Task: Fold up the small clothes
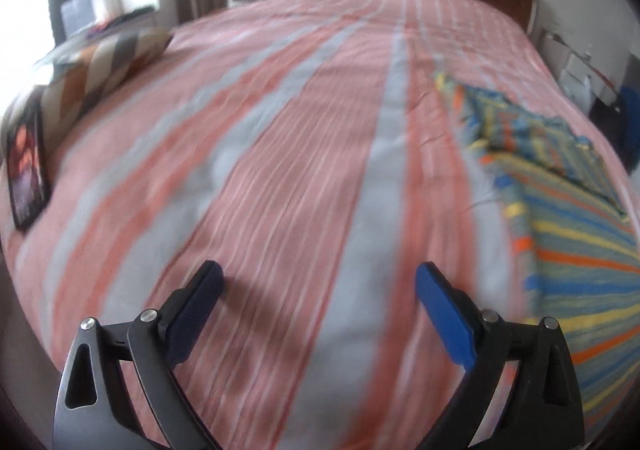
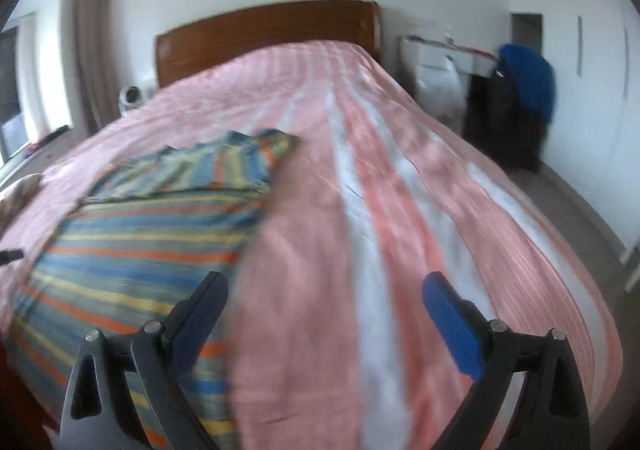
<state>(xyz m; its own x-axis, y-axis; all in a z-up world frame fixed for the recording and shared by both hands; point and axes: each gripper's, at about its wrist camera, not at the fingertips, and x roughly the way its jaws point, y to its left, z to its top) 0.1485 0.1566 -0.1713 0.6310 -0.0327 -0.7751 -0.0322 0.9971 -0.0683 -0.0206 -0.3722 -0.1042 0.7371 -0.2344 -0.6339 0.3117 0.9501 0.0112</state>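
Observation:
A small garment with blue, yellow, orange and green stripes point(image 1: 568, 218) lies flat on the pink and white striped bedspread point(image 1: 280, 170), its far part folded over. In the left wrist view it sits at the right, beside my left gripper point(image 1: 318, 276), which is open over bare bedspread with nothing between its blue pads. In the right wrist view the same garment point(image 2: 152, 226) lies at the left. My right gripper point(image 2: 324, 286) is open above the bed; its left finger point(image 2: 200, 314) hangs over the garment's near edge, and the pads hold nothing.
A wooden headboard point(image 2: 260, 34) ends the bed at the far side. A zigzag-patterned cushion point(image 1: 100, 70) and a dark book or tablet point(image 1: 28, 170) lie at the bed's left edge. A dark stand with blue cloth point(image 2: 520, 102) is on the floor at the right.

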